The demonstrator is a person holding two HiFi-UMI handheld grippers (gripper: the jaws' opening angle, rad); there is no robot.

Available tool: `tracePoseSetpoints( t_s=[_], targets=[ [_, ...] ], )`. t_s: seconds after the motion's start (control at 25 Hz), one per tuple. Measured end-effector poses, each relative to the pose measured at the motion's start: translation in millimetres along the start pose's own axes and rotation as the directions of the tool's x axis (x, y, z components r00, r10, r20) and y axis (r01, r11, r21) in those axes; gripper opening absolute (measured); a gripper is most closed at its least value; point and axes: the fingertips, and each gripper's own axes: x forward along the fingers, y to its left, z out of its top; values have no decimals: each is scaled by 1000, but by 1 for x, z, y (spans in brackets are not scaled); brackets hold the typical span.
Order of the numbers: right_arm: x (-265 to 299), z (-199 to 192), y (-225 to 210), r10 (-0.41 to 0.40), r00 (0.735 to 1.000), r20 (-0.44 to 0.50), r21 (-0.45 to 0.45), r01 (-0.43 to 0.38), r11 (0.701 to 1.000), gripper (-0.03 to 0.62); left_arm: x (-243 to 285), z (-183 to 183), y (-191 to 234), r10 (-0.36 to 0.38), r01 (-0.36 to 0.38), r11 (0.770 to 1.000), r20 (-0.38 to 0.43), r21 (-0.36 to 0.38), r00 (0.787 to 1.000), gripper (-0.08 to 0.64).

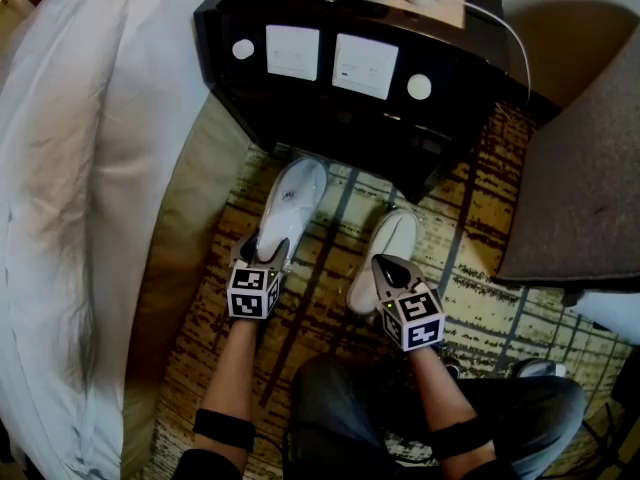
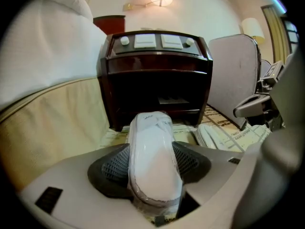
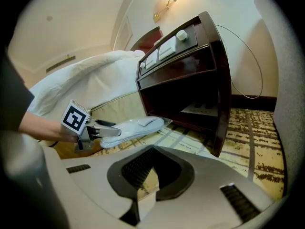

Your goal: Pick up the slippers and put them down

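The left gripper (image 2: 153, 166) pinches the heel end of one white slipper (image 2: 151, 128), which hangs clear of the carpet (image 1: 330, 303) with its toe toward the nightstand (image 1: 330, 118). To set it down well, the person should lower it level and flat (the plastic wrap looks slippery) before loosening the grip. The right gripper (image 3: 151, 168) is pressed together and empty, just beside the other slipper (image 1: 385, 248) on the carpet.
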Motion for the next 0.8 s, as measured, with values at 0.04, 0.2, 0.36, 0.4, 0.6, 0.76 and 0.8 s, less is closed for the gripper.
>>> tracePoseSetpoints(
  t_s=[0.04, 0.2, 0.36, 0.4, 0.6, 0.76, 0.8],
  targets=[
    [0, 0, 0, 1, 1000, 2, -2, -1, 1000, 0, -2, 3, 1, 1, -1, 1000, 8, -7, 1000, 253],
    [-2, 10, 4, 12, 1000, 12, -7, -11, 1000, 0, -8, 18, 5, 8, -7, 1000, 42, -7, 999, 245],
    [-3, 11, 6, 14, 1000, 16, -4, -13, 1000, 0, -11, 35, 11, 16, -16, 1000, 71, -6, 997, 241],
    [-4, 11, 6, 14, 1000, 17, -4, -14, 1000, 0, -10, 41, 14, 19, -18, 1000, 81, -9, 997, 238],
    [-5, 13, 3, 9, 1000, 21, -6, -9, 1000, 0, 4, 73, 25, 18, -17, 1000, 131, -7, 991, 233],
    [-4, 17, 1, 6, 1000, 27, -9, -5, 1000, 0, 25, 101, 32, 5, -4, 1000, 160, -3, 987, 232],
    [-3, 18, 1, 8, 1000, 29, -10, -8, 1000, 0, 33, 107, 32, -1, 0, 1000, 161, 4, 987, 230]
  ],
)
